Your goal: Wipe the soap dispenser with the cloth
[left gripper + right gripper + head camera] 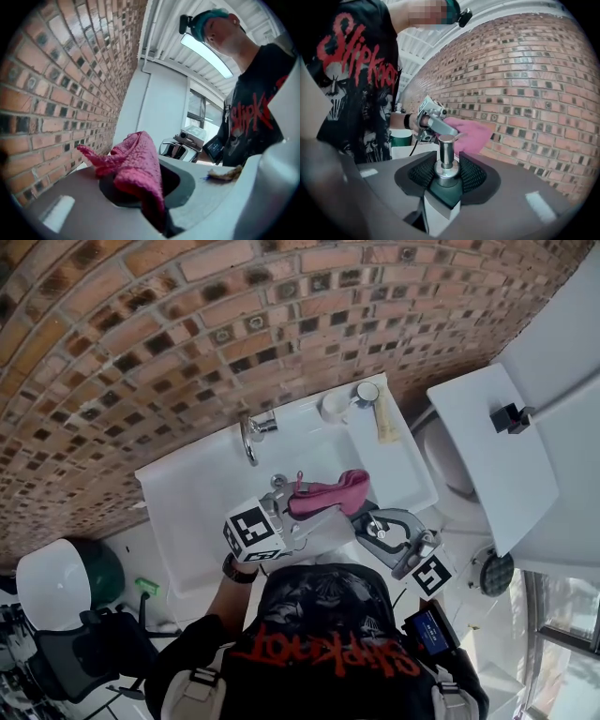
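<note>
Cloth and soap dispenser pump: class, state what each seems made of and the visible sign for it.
The cloth: soft pink fabric, likely microfibre or terry; nubbly pile, limp folds. On the soap dispenser, the pump: polished metal or chromed plastic, cannot tell which; shiny silver with bright highlights.

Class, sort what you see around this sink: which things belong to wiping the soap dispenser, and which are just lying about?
Belong to the job:
- pink cloth, clamped in the left gripper
- soap dispenser, clamped in the right gripper

Just lying about:
- tap
- cup
- tube
- green bin
</note>
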{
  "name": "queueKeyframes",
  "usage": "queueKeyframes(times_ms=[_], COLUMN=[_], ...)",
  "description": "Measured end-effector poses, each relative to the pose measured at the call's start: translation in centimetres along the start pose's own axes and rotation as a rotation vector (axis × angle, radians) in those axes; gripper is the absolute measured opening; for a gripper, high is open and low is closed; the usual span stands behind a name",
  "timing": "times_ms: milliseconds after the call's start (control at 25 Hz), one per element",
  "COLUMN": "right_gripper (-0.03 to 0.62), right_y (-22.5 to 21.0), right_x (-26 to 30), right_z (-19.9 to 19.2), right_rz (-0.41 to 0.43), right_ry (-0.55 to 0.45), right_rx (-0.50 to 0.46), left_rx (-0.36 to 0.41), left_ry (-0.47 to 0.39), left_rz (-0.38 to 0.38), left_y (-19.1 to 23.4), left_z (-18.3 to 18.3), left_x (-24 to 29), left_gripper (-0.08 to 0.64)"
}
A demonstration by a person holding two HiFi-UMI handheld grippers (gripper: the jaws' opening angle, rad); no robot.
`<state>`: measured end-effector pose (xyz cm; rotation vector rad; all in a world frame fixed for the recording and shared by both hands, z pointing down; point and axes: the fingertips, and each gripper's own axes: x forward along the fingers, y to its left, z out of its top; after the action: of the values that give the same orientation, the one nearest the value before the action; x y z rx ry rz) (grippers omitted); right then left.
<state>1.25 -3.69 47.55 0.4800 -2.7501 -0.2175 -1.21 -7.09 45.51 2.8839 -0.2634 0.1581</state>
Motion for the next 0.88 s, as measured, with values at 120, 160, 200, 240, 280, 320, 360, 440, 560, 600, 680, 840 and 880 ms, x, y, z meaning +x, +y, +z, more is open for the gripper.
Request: queueKeyframes(times_ms=[120, 160, 200, 240, 280, 320, 360, 440, 560, 600, 680, 840, 880], right_gripper=[0.15, 0.15, 0.15, 0.15, 0.15, 0.15, 0.15, 0.15, 0.15, 0.15, 0.15, 0.15, 0.15], right_y=[0.9, 1.0, 1.1, 1.2, 1.3, 1.4, 1.5, 1.6, 1.3, 1.0, 0.1, -2.0, -2.7], right_x=[0.5, 0.5, 0.4, 0.3, 0.2, 0.0, -0.3, -0.9, -2.2, -2.7, -3.6, -5.3, -5.7], right_z=[0.2, 0.5, 0.9, 1.3, 1.8, 2.2, 2.6, 3.3, 3.7, 3.5, 3.9, 5.6, 5.8], right_rz=[0.027, 0.031, 0.033, 0.036, 0.042, 0.048, 0.052, 0.055, 0.057, 0.053, 0.012, -0.091, -0.121], right_ry=[0.025, 0.021, 0.014, 0.004, -0.007, -0.017, -0.024, -0.028, -0.04, -0.053, -0.134, -0.295, -0.317], right_rx=[-0.03, -0.038, -0.043, -0.046, -0.053, -0.061, -0.068, -0.081, -0.067, -0.03, 0.09, 0.206, 0.216], left_rx=[0.064, 0.068, 0.064, 0.056, 0.048, 0.04, 0.033, 0.019, -0.012, -0.028, -0.072, -0.15, -0.16], left_ry=[0.054, 0.065, 0.07, 0.071, 0.071, 0.072, 0.073, 0.076, 0.086, 0.093, 0.109, 0.172, 0.191], left_rz=[-0.053, -0.064, -0.071, -0.075, -0.078, -0.079, -0.081, -0.084, -0.08, -0.072, -0.045, -0.007, -0.013], left_y=[-1.2, -1.3, -1.3, -1.2, -1.1, -1.0, -1.0, -0.9, -0.2, 0.3, 1.6, 3.7, 3.6], left_z=[-0.2, -0.5, -0.8, -1.1, -1.4, -1.7, -2.0, -2.5, -3.9, -4.6, -6.4, -11.1, -12.1], left_x=[1.2, 1.5, 1.7, 1.9, 2.0, 2.1, 2.2, 2.4, 2.8, 3.0, 3.2, 3.3, 3.4], left_gripper=[0.049, 0.049, 0.049, 0.049, 0.049, 0.049, 0.049, 0.049, 0.049, 0.049, 0.049, 0.049, 0.049])
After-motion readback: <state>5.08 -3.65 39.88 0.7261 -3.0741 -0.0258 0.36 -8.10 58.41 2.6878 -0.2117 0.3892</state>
